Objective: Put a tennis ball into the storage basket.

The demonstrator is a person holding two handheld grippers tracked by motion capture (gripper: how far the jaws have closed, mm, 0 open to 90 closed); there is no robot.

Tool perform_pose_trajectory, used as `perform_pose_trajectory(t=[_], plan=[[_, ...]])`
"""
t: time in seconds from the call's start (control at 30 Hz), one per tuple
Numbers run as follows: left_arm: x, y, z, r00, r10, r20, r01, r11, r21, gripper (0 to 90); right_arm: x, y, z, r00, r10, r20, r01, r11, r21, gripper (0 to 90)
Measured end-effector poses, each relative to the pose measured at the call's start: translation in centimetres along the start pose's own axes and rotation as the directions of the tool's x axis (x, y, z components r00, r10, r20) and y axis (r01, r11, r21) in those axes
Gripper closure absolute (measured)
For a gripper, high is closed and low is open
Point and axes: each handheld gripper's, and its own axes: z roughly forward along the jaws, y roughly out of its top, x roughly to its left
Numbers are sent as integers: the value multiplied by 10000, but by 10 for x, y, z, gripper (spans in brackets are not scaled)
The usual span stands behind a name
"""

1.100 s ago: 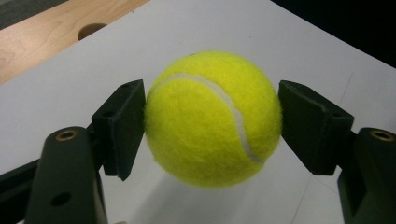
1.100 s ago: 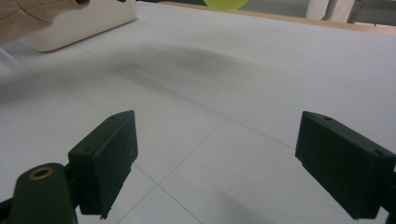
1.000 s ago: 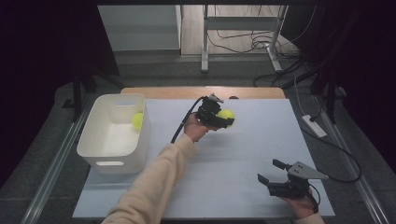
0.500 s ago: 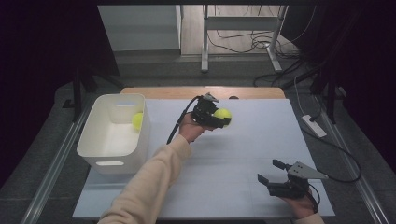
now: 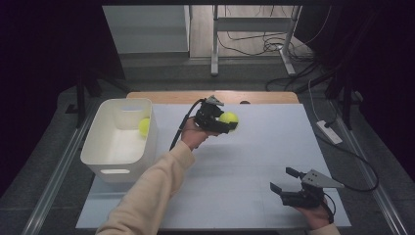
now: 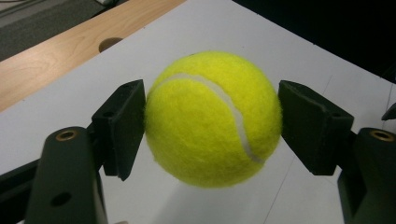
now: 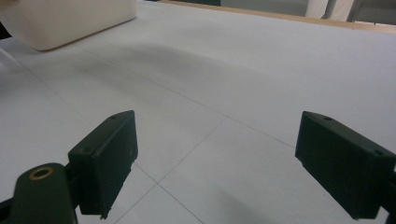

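Note:
My left gripper [image 5: 228, 121] is shut on a yellow tennis ball [image 5: 228, 118] and holds it above the far middle of the white table [image 5: 254, 147]. In the left gripper view both black pads press the sides of the ball [image 6: 212, 119], which hangs clear of the tabletop. A second yellow tennis ball [image 5: 144, 126] lies inside the white bin [image 5: 105, 156] at the left. My right gripper [image 5: 286, 180] rests near the front right of the table, jaws wide open with nothing between them; its pads [image 7: 106, 158] frame bare tabletop.
The white bin [image 7: 65, 21] stands at the table's left edge. A wooden strip [image 5: 210, 96] with a hole runs along the far edge. A power strip [image 5: 329, 131] and cables lie on the floor to the right.
My left gripper has carried the ball a little leftward and up, toward the bin. The right gripper has stayed where it was.

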Motion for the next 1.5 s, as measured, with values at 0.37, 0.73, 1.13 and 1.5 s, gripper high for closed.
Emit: perform_pose_trajectory(t=[0.37, 0.73, 1.13, 1.5], plan=[[0, -2, -11, 10000, -20, 12, 20, 9999, -108, 276, 0, 0, -1, 10000, -5, -39, 5, 10000, 5, 131], [3, -4, -23, 9999, -48, -156, 45, 9998, -178, 276, 1, 0, 0, 10000, -35, 6, 35, 10000, 10, 131], [3, -5, -35, 9996, -3, -268, -6, 9995, -311, 276, 1, 0, 0, 10000, -54, 3, 54, 10000, 44, 131], [1, -3, -53, 9992, 102, -381, -121, 9986, -506, 276, 1, 0, 0, 10000, -59, 31, 59, 10000, -15, 131]])
